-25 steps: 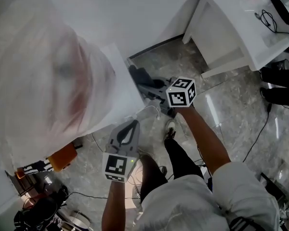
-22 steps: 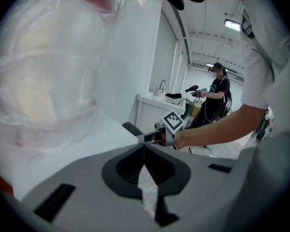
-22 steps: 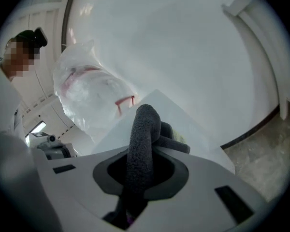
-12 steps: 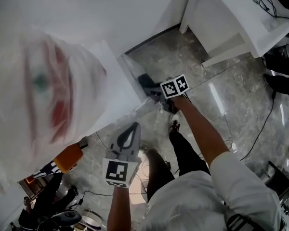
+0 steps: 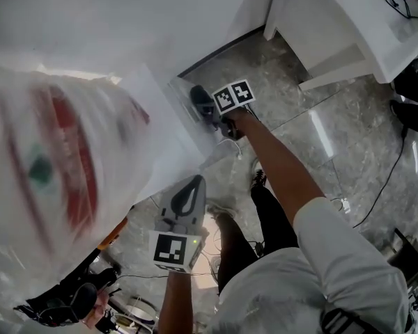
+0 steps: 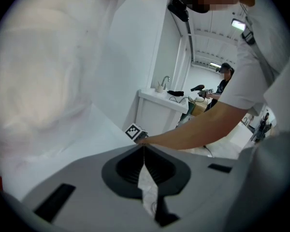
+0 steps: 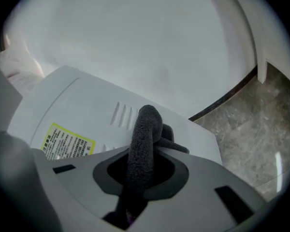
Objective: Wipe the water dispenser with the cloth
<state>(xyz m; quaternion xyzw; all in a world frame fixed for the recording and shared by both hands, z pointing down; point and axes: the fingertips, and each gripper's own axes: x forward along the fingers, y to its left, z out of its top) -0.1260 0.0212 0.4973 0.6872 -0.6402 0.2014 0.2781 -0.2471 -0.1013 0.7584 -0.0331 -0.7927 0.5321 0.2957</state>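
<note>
R hand-held gripper point(image 5: 207, 114) moved further along dispenser point(image 7: 87, 112), clamped on cloth point(image 7: 144, 129) touching its side; L hand-held gripper point(image 6: 144, 148) closed.

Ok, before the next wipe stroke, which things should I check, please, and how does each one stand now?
1. Cloth held firmly: ok; the right gripper jaws are shut on it.
2. Cloth pressing on the dispenser: cannot tell; it overlaps the white panel beside the vents, but contact is unclear.
3. Yellow label clear of the cloth: ok; it sits off to the side.
4. Left gripper free: not ok; its jaws are shut on a white scrap.
5. Wrapped bottle steady: cannot tell; it is blurred.
</note>
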